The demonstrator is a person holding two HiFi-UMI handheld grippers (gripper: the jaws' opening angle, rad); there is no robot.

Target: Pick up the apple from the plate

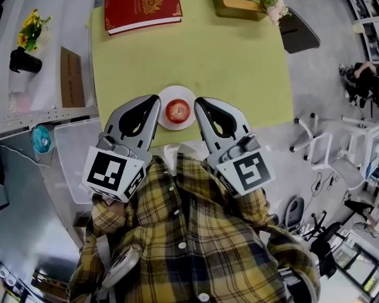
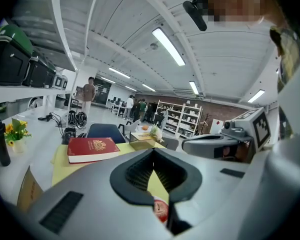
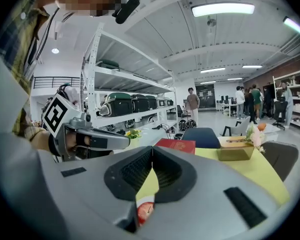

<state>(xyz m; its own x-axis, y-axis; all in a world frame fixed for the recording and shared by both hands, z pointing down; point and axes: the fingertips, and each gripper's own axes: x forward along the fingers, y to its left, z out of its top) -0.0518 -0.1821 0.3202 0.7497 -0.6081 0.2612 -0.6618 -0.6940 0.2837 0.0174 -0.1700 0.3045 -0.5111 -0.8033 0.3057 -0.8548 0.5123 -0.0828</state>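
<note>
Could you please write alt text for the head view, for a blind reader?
A red apple sits on a white plate at the near edge of a yellow-green table, between the shut left hand-held gripper and right hand-held gripper, neither touching it. A red book lies at the far edge.

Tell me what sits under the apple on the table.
The apple rests on a small white plate, which lies on the yellow-green tablecloth. The apple covers the plate's centre, so what lies directly beneath it cannot be seen.
</note>
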